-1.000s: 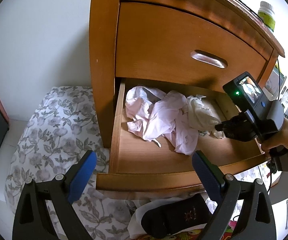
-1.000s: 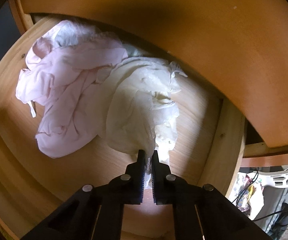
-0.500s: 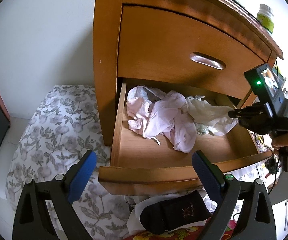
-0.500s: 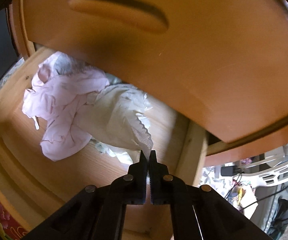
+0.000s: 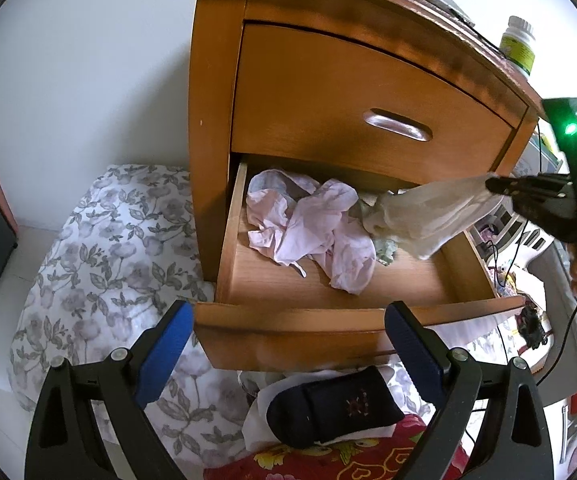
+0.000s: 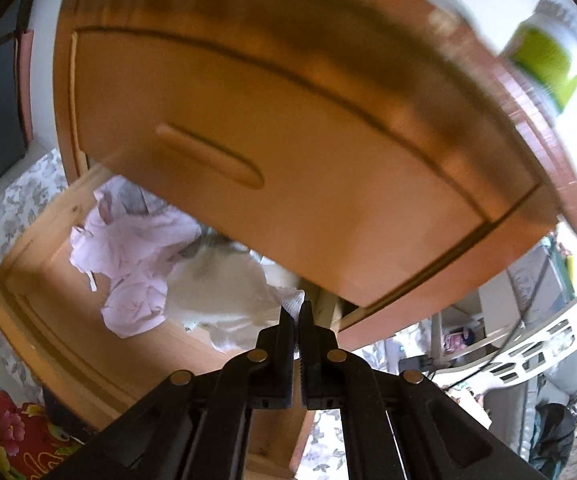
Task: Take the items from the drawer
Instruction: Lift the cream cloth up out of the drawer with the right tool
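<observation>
Currently right gripper (image 6: 296,312) is clamped on the cream garment (image 5: 428,216); left gripper (image 5: 288,344) gapes empty; lift clear of the drawer (image 5: 328,320) rim

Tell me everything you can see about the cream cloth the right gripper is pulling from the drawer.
The cream cloth is thin, crinkled fabric, off-white. The right gripper is shut on one edge, so it stretches taut above the open drawer. Its lower end hangs bunched against the pink garment lying in the drawer.
</observation>
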A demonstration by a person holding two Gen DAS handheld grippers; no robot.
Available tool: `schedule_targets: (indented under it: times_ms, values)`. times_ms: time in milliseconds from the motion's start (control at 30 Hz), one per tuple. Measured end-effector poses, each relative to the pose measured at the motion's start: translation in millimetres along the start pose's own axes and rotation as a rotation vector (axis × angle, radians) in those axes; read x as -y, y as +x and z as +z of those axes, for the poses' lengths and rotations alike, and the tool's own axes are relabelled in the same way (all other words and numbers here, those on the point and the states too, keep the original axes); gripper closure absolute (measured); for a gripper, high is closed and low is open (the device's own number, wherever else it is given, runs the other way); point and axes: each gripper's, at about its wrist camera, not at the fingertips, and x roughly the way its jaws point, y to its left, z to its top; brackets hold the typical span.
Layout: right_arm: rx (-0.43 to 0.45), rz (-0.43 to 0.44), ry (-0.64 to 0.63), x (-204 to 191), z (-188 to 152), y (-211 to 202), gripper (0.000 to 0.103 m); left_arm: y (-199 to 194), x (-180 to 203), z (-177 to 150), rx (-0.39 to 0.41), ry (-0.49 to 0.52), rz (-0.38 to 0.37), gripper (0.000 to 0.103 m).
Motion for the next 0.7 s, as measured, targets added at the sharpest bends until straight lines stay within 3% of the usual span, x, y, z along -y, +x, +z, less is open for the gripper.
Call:
schedule_targets:
  times_ms: [700]
  values:
    - [0.200, -0.049, 0.018, 10.0, -1.9, -103.3, 0.101, -35.5, 13.0, -10.5, 0.022, 0.022, -0.010, 0.007]
